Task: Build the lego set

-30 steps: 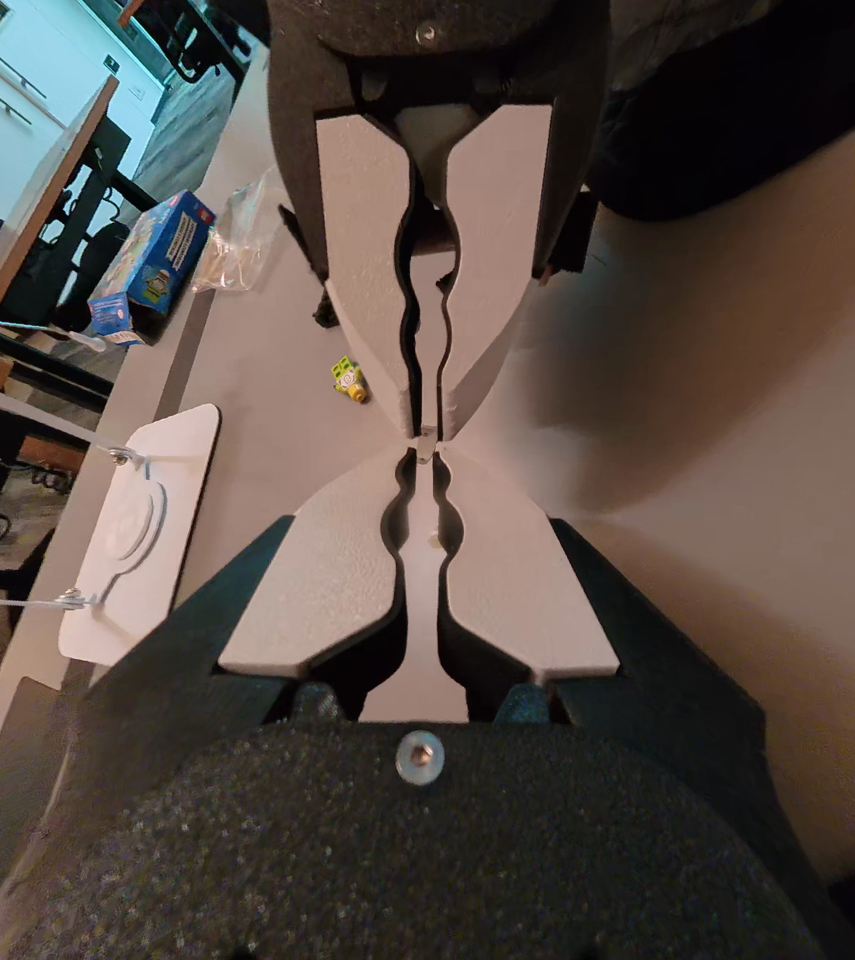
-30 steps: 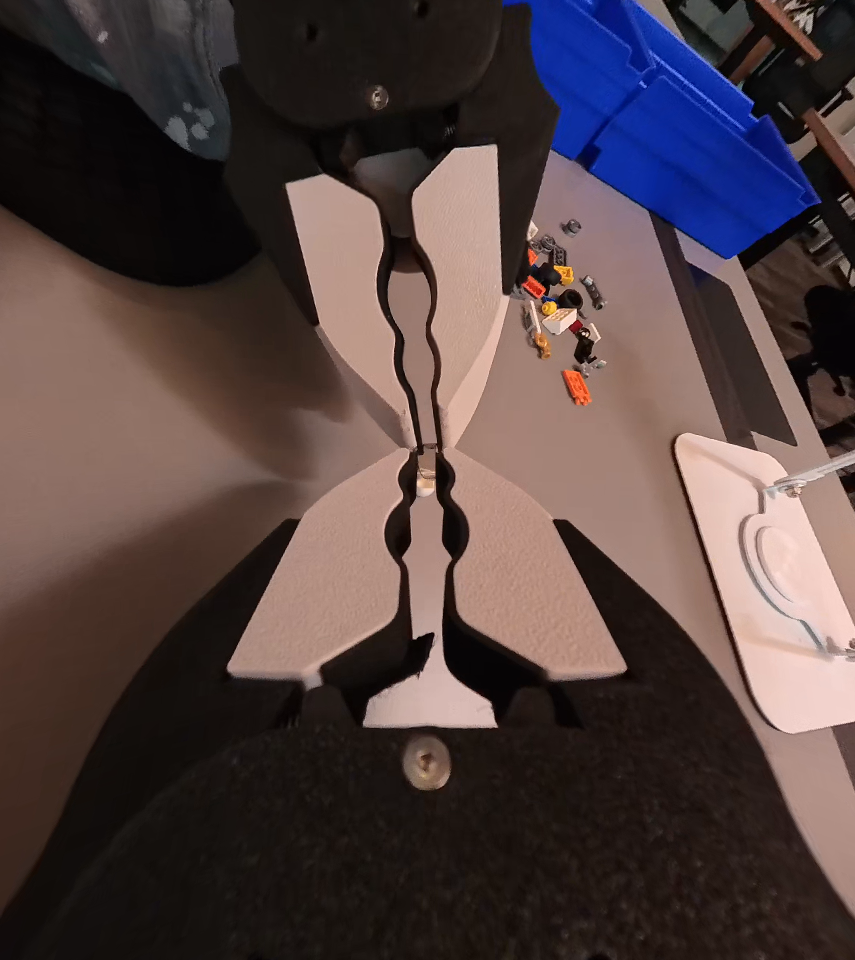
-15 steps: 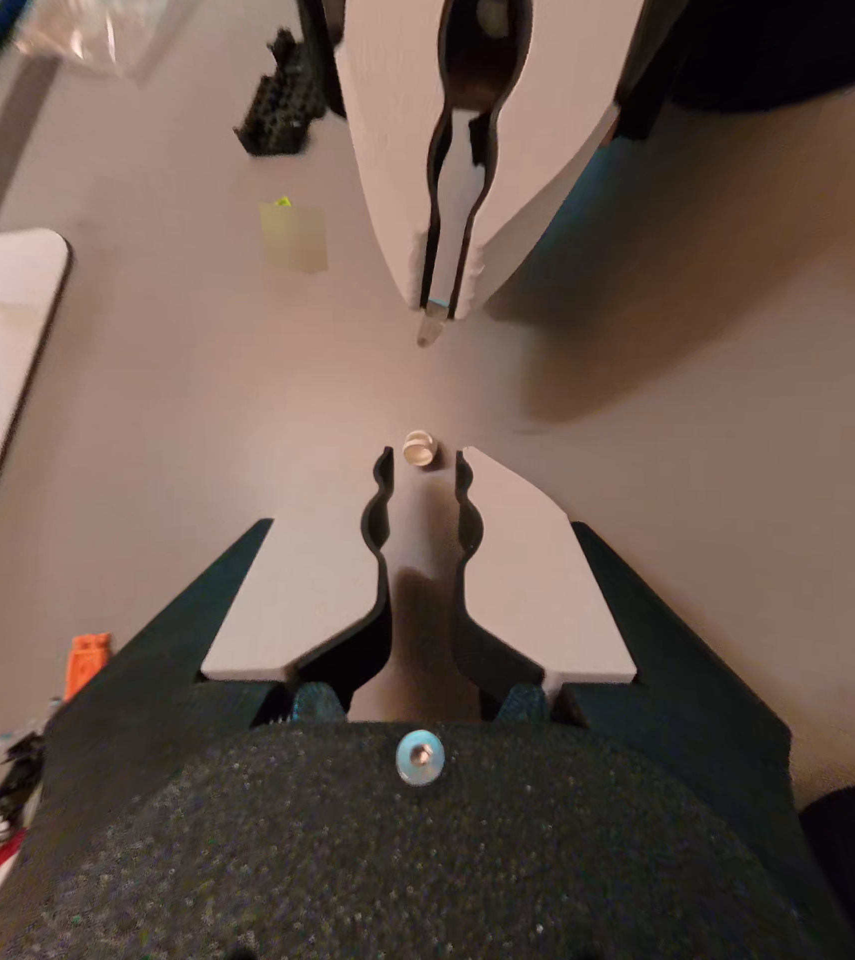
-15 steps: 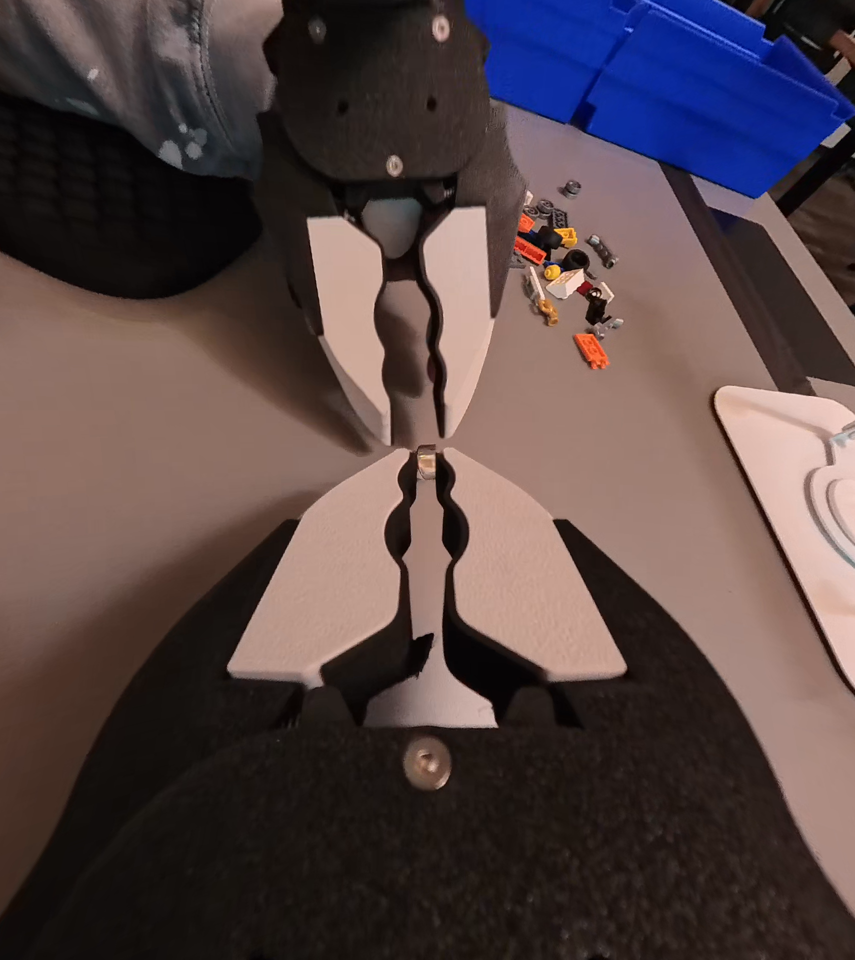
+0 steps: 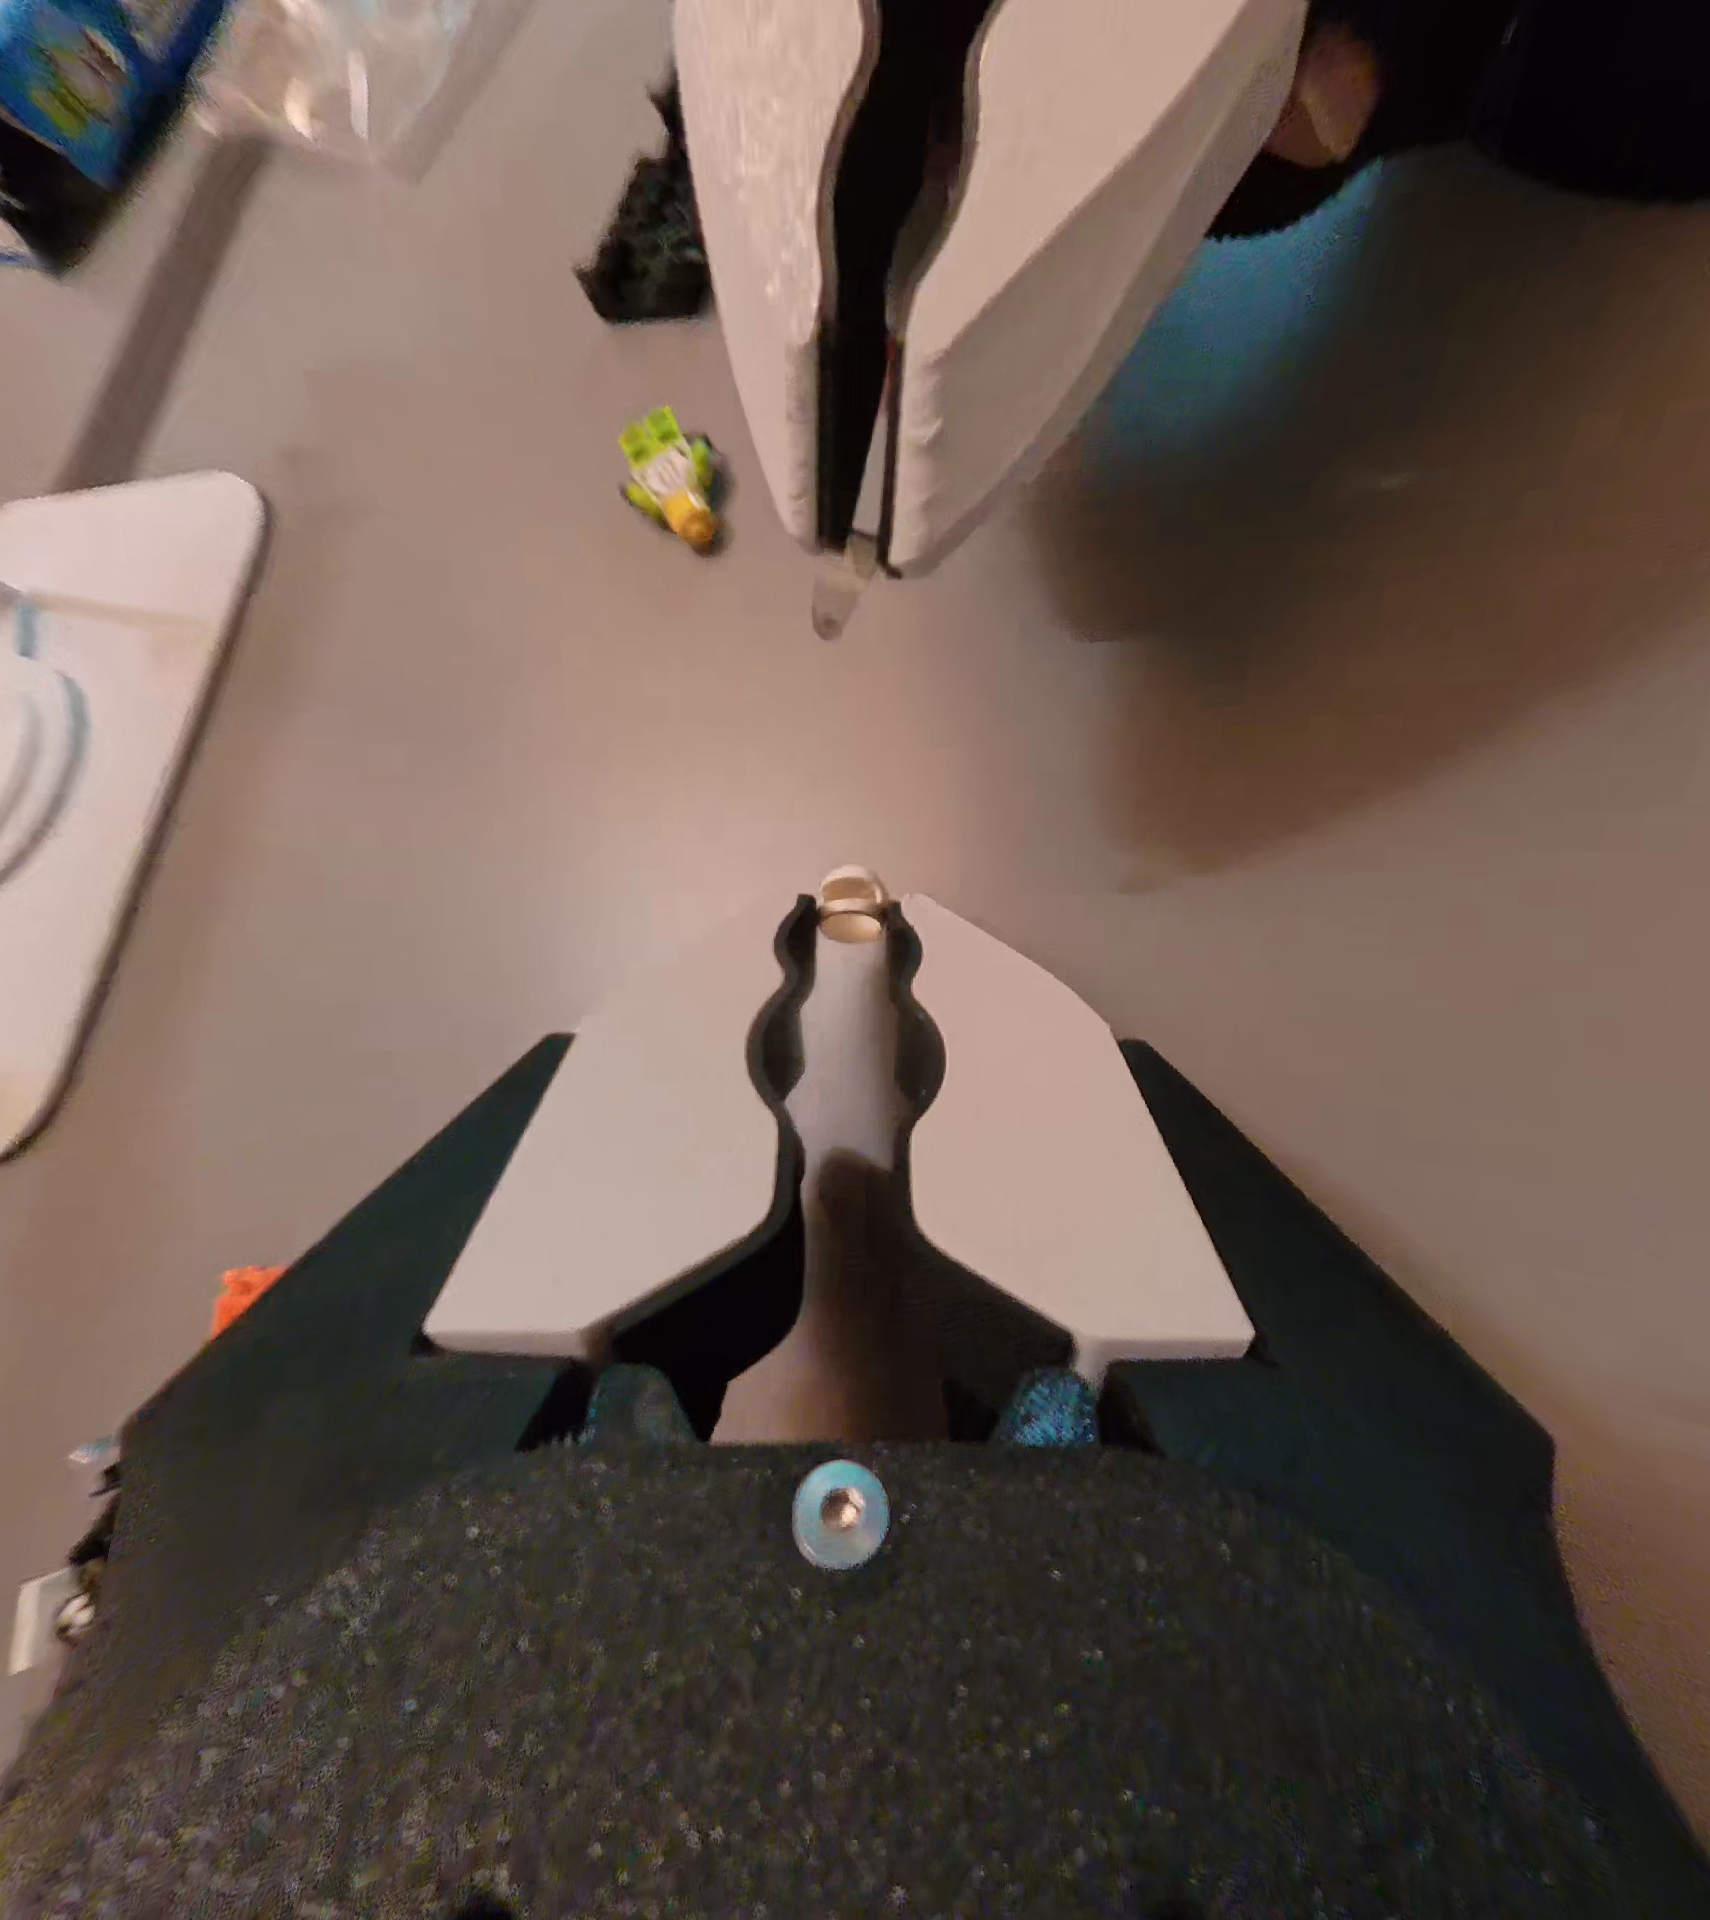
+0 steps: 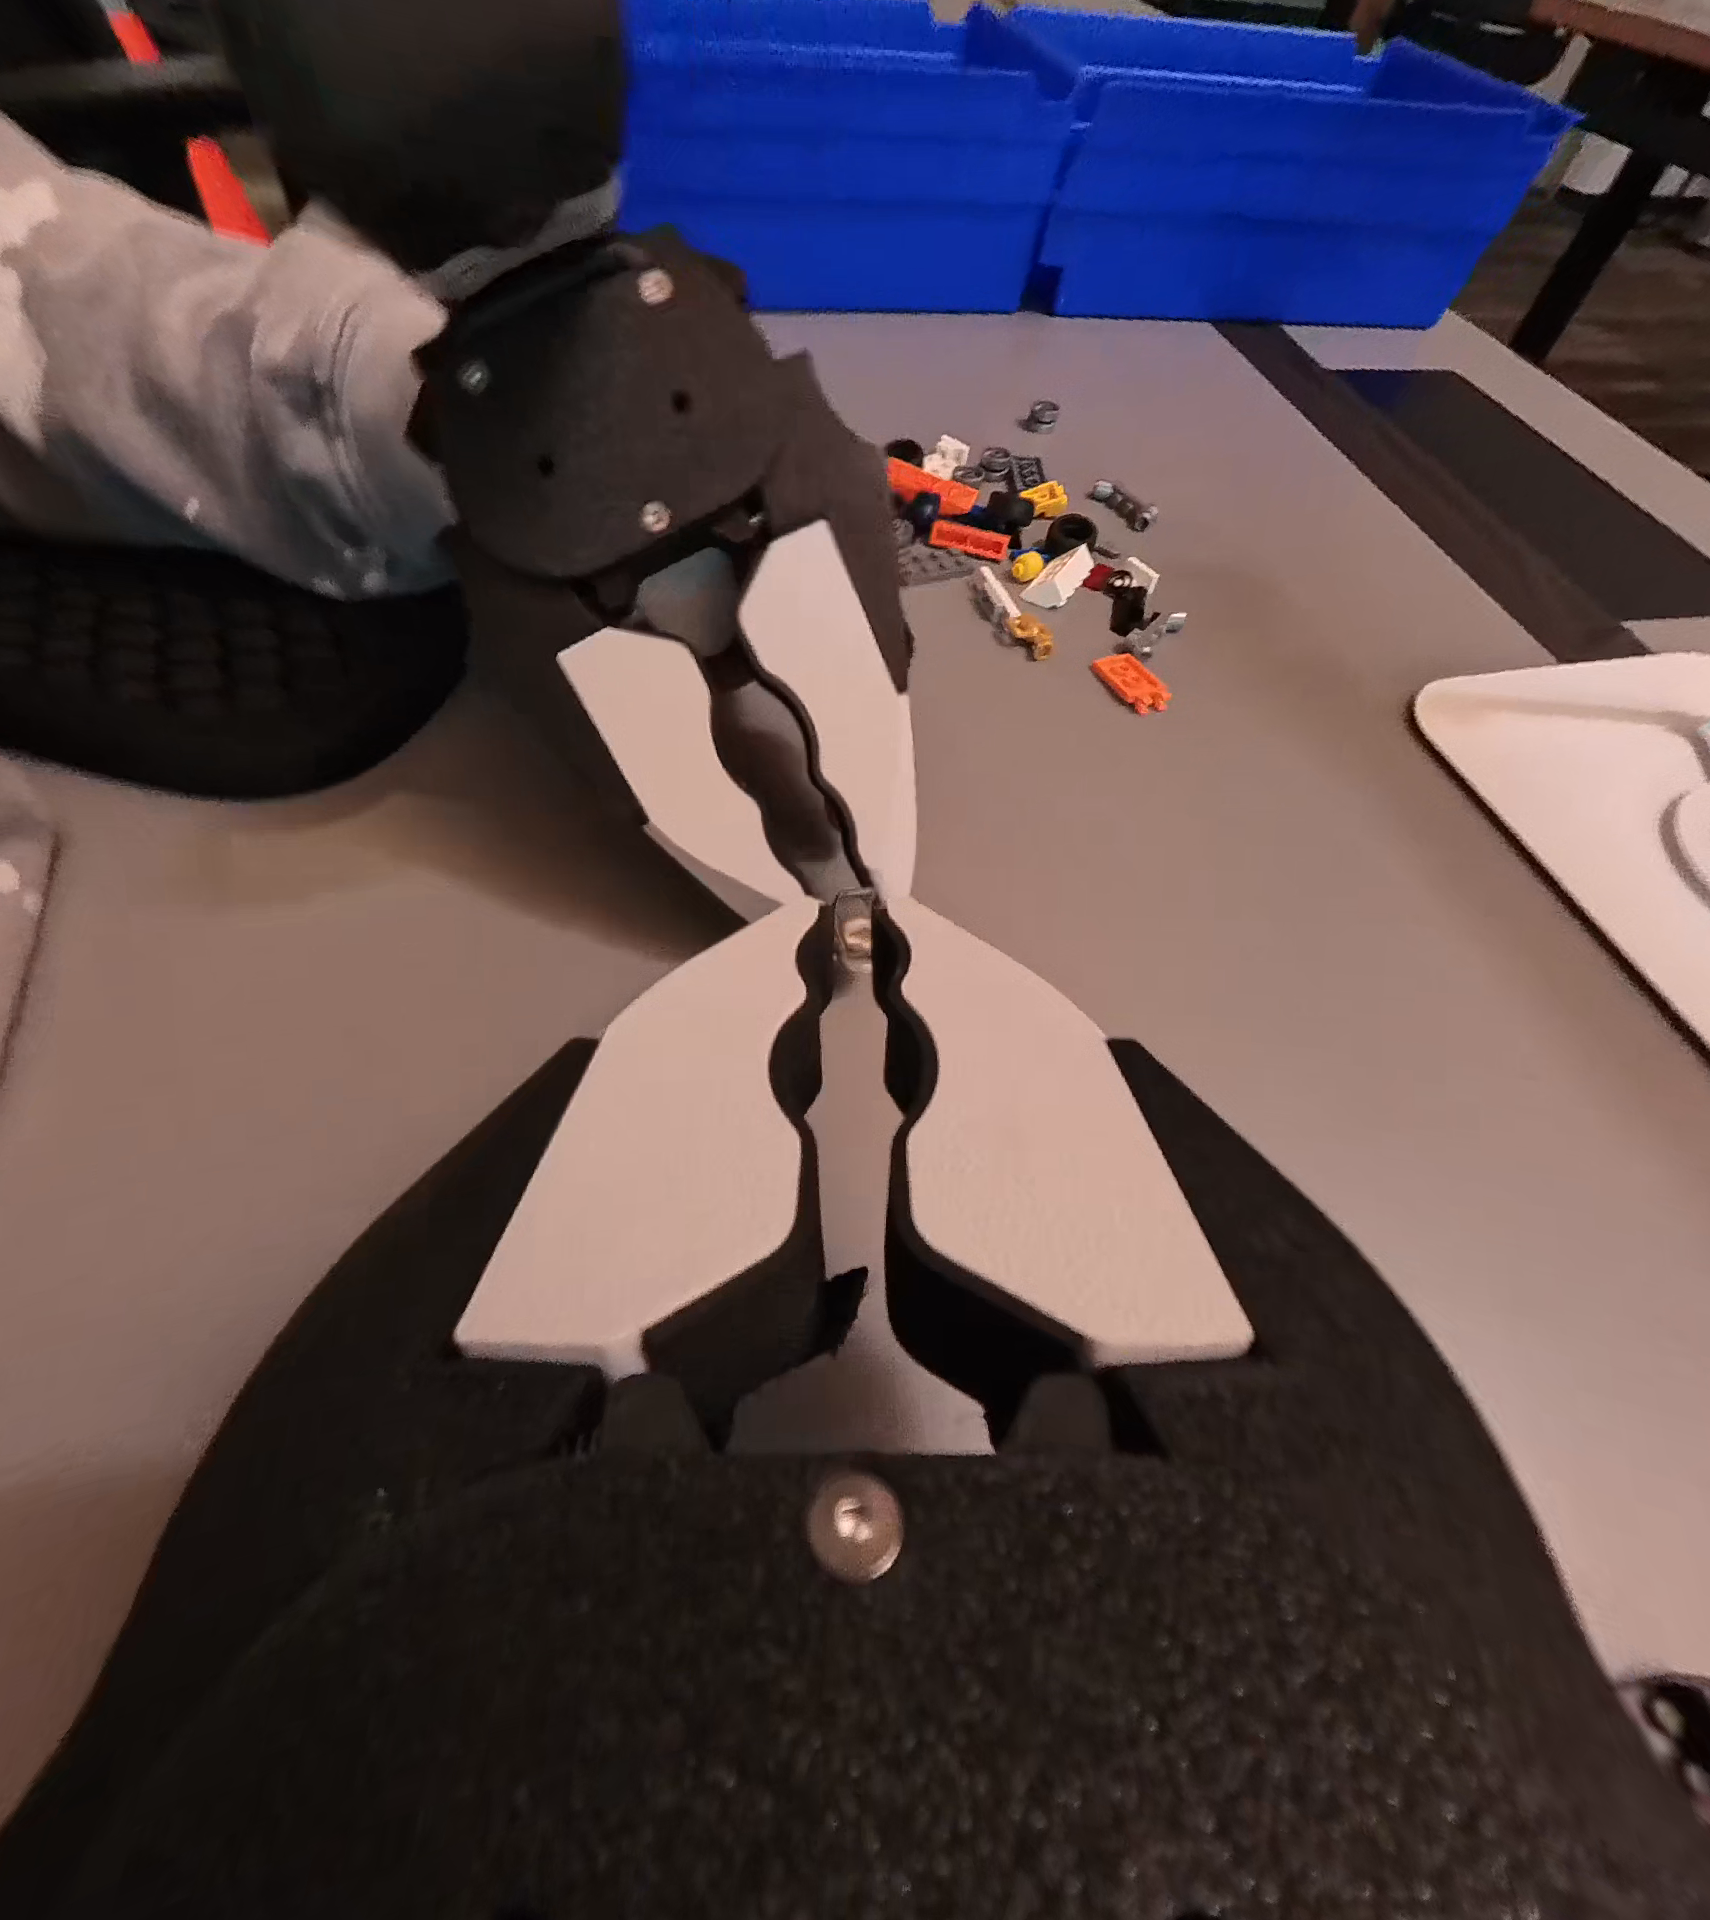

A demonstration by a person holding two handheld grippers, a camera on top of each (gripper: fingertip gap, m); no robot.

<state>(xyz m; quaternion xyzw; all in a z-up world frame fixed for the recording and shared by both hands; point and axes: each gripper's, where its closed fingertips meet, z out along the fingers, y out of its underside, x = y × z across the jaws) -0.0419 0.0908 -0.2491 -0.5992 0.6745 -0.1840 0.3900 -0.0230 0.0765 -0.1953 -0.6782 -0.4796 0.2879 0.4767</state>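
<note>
The 2 tiny pieces, joined 1 second ago, have been pulled apart, so the left gripper [image 5: 849, 914] is clamped on a small round piece [image 5: 849, 909] and the right gripper [image 6: 856, 920] on a thin grey piece [image 6: 853, 928], and the joining must be tried again.

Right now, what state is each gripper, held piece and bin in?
Left gripper: shut on round piece.
Right gripper: shut on grey piece.
Loose bricks: lying scattered on table.
Green figure: lying on its side.
Blue bins: upright; contents hidden.
</note>
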